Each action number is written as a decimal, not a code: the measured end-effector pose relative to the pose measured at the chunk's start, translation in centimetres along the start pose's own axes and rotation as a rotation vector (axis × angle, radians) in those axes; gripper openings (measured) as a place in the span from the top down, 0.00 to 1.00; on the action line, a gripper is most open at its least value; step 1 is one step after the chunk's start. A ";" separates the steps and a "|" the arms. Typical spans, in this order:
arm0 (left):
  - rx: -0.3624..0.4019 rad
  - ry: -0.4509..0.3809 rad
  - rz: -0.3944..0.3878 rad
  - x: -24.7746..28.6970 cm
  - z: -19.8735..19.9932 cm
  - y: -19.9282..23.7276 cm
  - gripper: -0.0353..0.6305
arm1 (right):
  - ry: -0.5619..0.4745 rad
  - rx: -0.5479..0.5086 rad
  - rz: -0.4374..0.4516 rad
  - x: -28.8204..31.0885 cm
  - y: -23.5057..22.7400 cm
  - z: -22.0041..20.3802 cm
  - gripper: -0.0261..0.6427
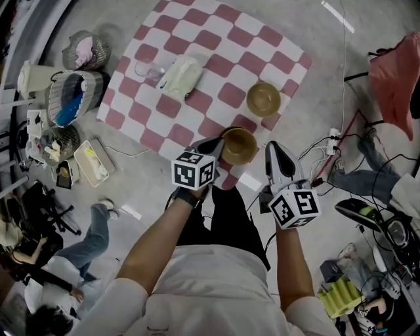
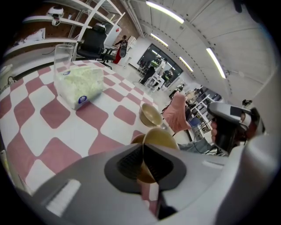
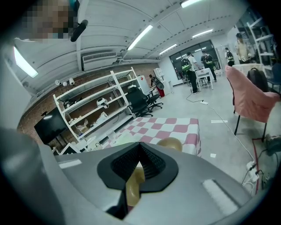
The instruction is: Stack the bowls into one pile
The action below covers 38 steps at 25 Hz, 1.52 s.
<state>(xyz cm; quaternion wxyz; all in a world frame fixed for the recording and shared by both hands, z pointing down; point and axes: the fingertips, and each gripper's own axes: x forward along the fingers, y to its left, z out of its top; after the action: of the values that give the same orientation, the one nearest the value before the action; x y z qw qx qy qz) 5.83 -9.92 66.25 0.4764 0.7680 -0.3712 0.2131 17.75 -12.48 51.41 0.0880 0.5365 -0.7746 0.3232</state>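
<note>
Checked table (image 1: 216,39): bare cloth lies open between the near bowl (image 1: 238,146) and the far bowl (image 1: 263,98), whose rim has free room on every side; the glass (image 1: 147,69) and white bag (image 1: 180,77) stand well apart to the left; cables (image 1: 344,134) clutter the floor at right

I'm in some lab-workshop space: concrete floor (image 1: 394,13), white shelving racks (image 3: 94,103), ceiling strip lights (image 3: 140,37), office chairs (image 3: 139,102) far back.
</note>
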 end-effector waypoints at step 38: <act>0.153 -0.189 -0.022 -1.4 6.1 -1.2 0.94 | 0.127 0.121 -0.103 7.3 -8.9 -3.6 0.94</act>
<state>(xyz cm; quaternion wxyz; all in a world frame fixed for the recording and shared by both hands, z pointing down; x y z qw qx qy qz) 5.73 -14.53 61.80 0.3815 0.8230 -0.3885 0.1620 21.90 -17.87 61.33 0.1207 0.5584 -0.7179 0.3979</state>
